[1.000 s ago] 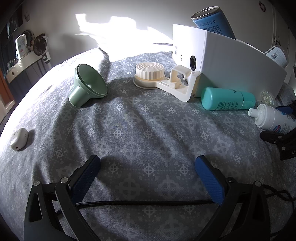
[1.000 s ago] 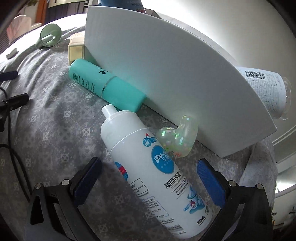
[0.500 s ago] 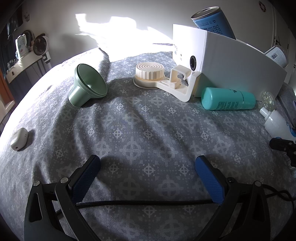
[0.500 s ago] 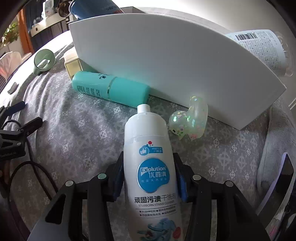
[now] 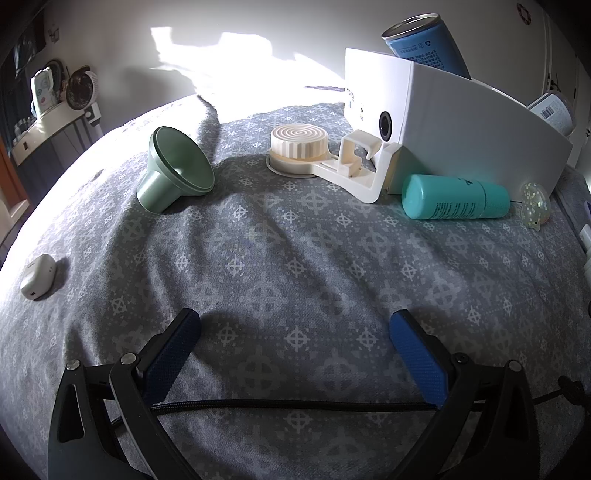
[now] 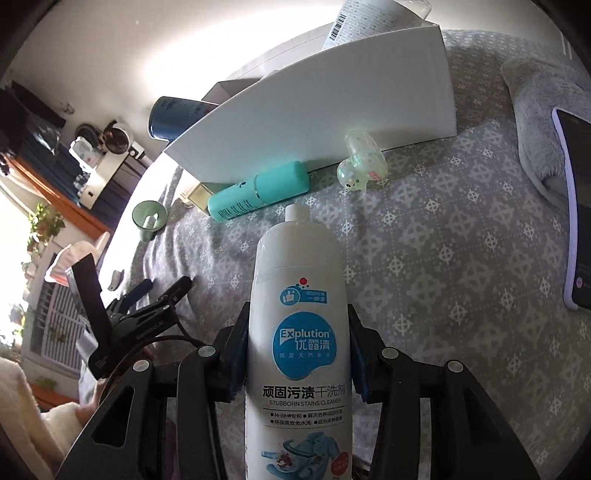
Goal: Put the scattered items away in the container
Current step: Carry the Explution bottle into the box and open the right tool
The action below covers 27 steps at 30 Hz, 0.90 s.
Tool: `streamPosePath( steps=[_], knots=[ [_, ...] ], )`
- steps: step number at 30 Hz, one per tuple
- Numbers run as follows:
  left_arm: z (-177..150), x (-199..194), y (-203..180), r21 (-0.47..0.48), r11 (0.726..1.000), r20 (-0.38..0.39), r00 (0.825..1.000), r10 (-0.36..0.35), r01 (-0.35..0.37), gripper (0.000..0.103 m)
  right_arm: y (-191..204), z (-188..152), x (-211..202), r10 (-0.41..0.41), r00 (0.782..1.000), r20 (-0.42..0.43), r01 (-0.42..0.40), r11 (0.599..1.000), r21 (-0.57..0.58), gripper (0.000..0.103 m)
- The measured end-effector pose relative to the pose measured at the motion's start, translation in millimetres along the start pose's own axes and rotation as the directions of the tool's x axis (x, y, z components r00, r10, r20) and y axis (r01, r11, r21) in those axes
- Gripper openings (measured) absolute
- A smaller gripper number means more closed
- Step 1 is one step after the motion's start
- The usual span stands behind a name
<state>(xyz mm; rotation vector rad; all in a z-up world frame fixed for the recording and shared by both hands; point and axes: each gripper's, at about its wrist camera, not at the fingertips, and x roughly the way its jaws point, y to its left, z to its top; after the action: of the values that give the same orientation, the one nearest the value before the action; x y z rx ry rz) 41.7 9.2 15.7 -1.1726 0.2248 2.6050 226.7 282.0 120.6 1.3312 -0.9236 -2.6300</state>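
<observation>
Gripping: right gripper (image 6: 298, 356) has its pads clenched on the white stain-cleaner bottle (image 6: 297, 332), held clear of the grey patterned bedspread (image 6: 443, 258), cap pointing toward the white container (image 6: 332, 110).
Idle hand: left gripper (image 5: 295, 343) hovers released over the bedspread, nothing between its fingers.
Risk, slip: the pads hold a smooth round body low down; the long neck may tip or slide out on the way.
Risk, collision: the container already holds a blue can (image 6: 173, 116) and a barcoded tube (image 6: 369, 18), so a careless drop may jam or nudge the wall.
Still out: teal bottle (image 6: 258, 192), glitter toy (image 6: 362, 162), green funnel (image 5: 173, 173).
Change: a second ago the bottle lay flat between open jaws; now it is grasped, lifted and rolled.
</observation>
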Motion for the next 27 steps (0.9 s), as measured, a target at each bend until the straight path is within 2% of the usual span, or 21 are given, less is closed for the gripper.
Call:
streamPosePath(
  steps=[9,14,22,27],
  knots=[
    [-0.1,0.1,0.1,0.0,1.0,0.0,1.0,0.0,0.0,0.103,-15.3,1.4,-25.5,0.12,0.988,0.097,-0.131,0.986,0.107,0.043],
    [-0.1,0.2,0.1,0.0,1.0,0.0,1.0,0.0,0.0,0.103,-22.2,11.4,-46.5,0.128,0.978,0.167,-0.151,0.979,0.138,0.043],
    [-0.1,0.4,0.2,0.0,1.0,0.0,1.0,-0.001,0.001,0.103,-49.2,50.9,-81.3,0.023,0.954,0.3,-0.101,0.964,0.247,0.043],
    [-0.1,0.5,0.2,0.0,1.0,0.0,1.0,-0.001,0.001,0.103,-58.6,88.9,-86.6,-0.055,0.936,0.346,-0.064,0.945,0.321,0.043]
  ],
)
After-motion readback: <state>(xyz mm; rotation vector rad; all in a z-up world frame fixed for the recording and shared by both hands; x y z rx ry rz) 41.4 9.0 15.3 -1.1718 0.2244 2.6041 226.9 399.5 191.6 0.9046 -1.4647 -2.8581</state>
